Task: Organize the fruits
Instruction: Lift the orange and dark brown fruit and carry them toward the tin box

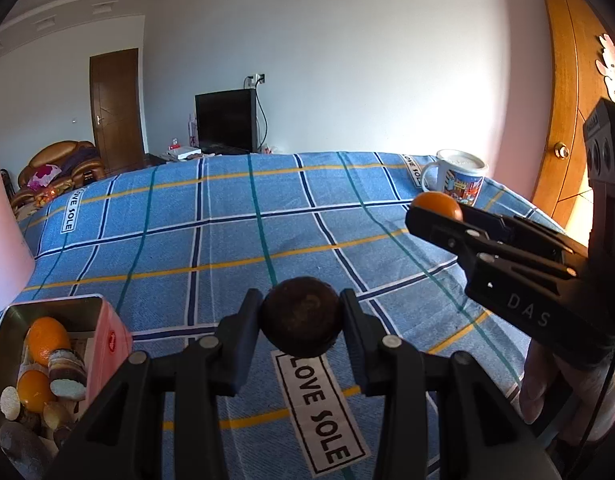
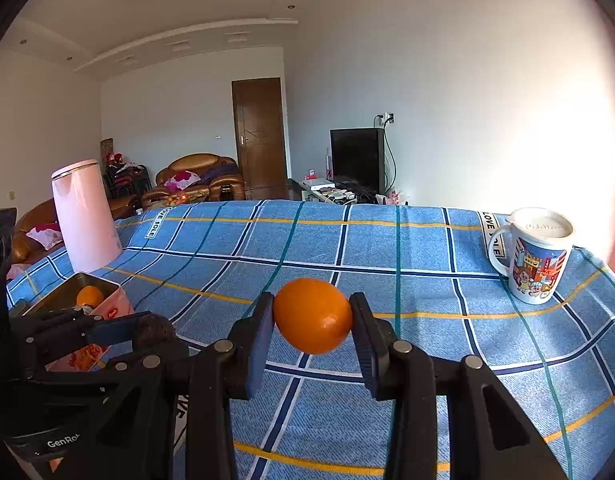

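Observation:
My left gripper [image 1: 300,299] is shut on a dark brown round fruit [image 1: 301,322], held a little above the blue checked cloth [image 1: 227,240]. My right gripper [image 2: 312,305] is shut on an orange [image 2: 313,320], also lifted off the cloth. In the left wrist view the right gripper [image 1: 429,216] comes in from the right with that orange [image 1: 437,205]. The right wrist view has the left gripper [image 2: 147,330] and its dark fruit [image 2: 157,330] at the lower left. An open pink tin [image 1: 105,324] at the left holds two oranges [image 1: 47,338] and several other pieces.
A printed mug [image 2: 535,256] with a lid stands at the table's far right corner. A tall pink kettle [image 2: 85,216] stands at the far left, behind the tin [image 2: 115,308]. A hand [image 1: 543,384] holds the right gripper at the right edge.

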Available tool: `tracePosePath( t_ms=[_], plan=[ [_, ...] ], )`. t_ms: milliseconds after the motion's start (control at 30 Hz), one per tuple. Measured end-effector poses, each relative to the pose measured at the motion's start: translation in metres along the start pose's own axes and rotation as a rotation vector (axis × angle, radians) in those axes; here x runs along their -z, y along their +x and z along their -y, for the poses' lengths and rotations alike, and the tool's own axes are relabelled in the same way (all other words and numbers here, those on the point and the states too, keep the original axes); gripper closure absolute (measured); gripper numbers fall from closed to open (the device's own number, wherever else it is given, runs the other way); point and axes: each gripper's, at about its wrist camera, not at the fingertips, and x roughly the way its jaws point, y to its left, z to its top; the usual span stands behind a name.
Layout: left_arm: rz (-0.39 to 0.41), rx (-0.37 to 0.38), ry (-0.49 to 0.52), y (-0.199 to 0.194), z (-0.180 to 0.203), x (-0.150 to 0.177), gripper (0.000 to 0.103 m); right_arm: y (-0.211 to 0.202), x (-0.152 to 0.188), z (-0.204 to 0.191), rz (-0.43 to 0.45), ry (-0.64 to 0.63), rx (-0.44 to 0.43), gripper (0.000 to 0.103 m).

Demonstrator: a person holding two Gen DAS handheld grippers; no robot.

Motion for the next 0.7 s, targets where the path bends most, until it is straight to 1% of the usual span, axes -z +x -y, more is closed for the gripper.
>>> tracePosePath(
  t_ms=[400,700],
  plan=[
    [0.08,-0.039,0.011,-0.026,-0.002,0.009,0.062,-0.011,0.004,-0.01,0.04,-0.022,-0.009,0.063],
    [0.104,-0.037,-0.002,-0.036,-0.011,0.014,0.062,-0.022,0.008,-0.023,0.06,-0.047,-0.022,0.063]
  ],
)
